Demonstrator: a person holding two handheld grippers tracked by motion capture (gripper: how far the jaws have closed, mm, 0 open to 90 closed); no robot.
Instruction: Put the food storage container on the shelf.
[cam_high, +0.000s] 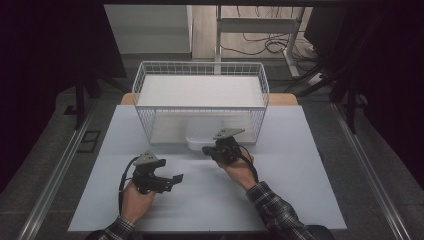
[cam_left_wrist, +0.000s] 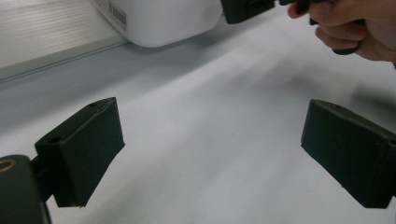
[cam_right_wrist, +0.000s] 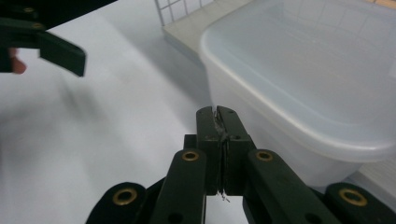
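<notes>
A translucent white plastic tub (cam_high: 199, 139) sits at the open front of a white wire basket (cam_high: 200, 70). My right gripper (cam_high: 206, 150) is shut with nothing between its pads, its tip on the table just left of the tub. In the right gripper view the closed jaws (cam_right_wrist: 219, 135) point along the tub's (cam_right_wrist: 317, 84) near wall without touching it. My left gripper (cam_high: 170, 182) is held low over the table at front left, jaws wide open and empty. Its pads (cam_left_wrist: 84, 154) frame bare tabletop, with the tub (cam_left_wrist: 159, 23) farther off.
The white table (cam_high: 280, 190) has free room at the right and front. The basket's floor board (cam_right_wrist: 187, 35) lies under the tub. The right hand (cam_left_wrist: 355, 28) is in the left gripper view; the left gripper (cam_right_wrist: 51, 46) is in the right gripper view. Dark floor and cables lie beyond.
</notes>
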